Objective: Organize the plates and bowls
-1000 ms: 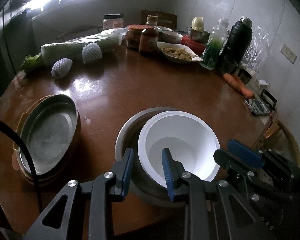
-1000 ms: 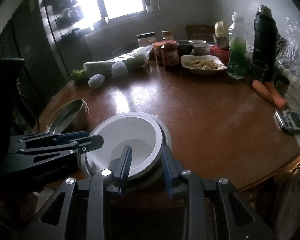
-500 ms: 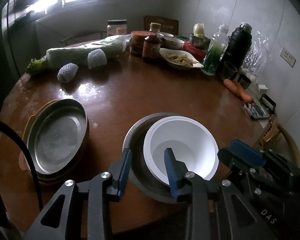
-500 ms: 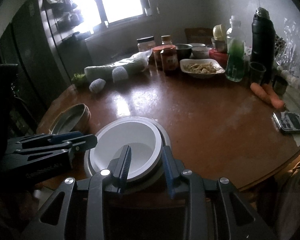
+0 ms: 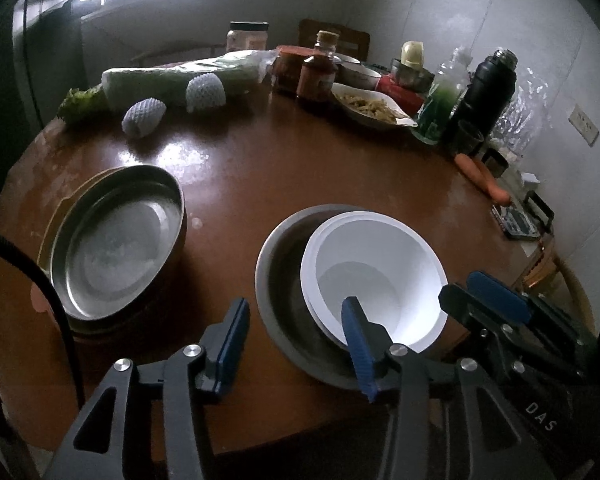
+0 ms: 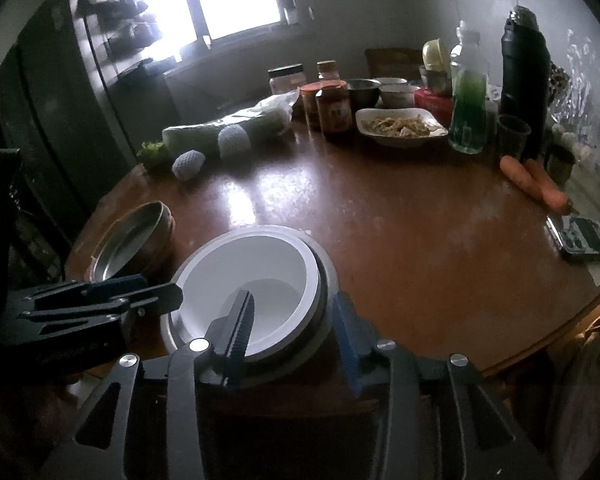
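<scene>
A white bowl (image 5: 376,276) sits nested inside a grey metal bowl (image 5: 280,280) near the front edge of the round wooden table (image 5: 300,176). My left gripper (image 5: 296,344) straddles the bowls' near walls, one finger outside the grey rim and the other inside the white bowl. Its jaws are opening and the pads stand off the walls. My right gripper (image 6: 292,328) straddles the white bowl (image 6: 256,276) and the grey bowl (image 6: 326,280) from the other side, and its jaws are opening too. A metal plate (image 5: 116,240) lies on a stack of brown dishes to the left.
Along the table's far side are a wrapped cabbage (image 5: 180,76), two foam-netted fruits (image 5: 144,117), jars (image 5: 316,68), a dish of food (image 5: 372,108), a green bottle (image 5: 440,104) and a black flask (image 5: 488,88). Carrots (image 5: 484,180) and a small device (image 6: 584,236) lie at the right.
Both grippers' jaws have widened from a tight pinch on the nested bowls' walls and now stand off them. The bowls stay in place on the table.
</scene>
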Demonstrator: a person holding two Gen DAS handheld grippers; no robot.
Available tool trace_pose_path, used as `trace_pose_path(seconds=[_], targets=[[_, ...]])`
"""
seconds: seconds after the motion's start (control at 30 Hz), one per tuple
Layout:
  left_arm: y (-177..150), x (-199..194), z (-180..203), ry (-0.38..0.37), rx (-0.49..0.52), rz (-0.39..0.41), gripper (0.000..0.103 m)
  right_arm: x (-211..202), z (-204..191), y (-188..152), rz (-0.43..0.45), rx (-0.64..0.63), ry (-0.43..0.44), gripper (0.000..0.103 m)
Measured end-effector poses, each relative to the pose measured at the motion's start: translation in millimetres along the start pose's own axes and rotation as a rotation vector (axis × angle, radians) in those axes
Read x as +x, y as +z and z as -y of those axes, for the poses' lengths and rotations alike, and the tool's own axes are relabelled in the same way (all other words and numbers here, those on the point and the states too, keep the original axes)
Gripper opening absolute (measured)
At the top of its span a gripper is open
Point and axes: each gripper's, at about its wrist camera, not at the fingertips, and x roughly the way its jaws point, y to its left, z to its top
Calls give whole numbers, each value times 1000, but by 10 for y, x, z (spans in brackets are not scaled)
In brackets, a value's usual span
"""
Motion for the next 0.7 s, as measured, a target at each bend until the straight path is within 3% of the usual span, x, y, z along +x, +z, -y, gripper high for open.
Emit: trace_pose_path(seconds=[0.33,0.7], targets=[[3,84,-55,-51,-52,-18,50,127,73,-23,-30,26,-11,49],[33,257,-53,-53,-60,-42,50,269,139,-54,-60,65,13,50]])
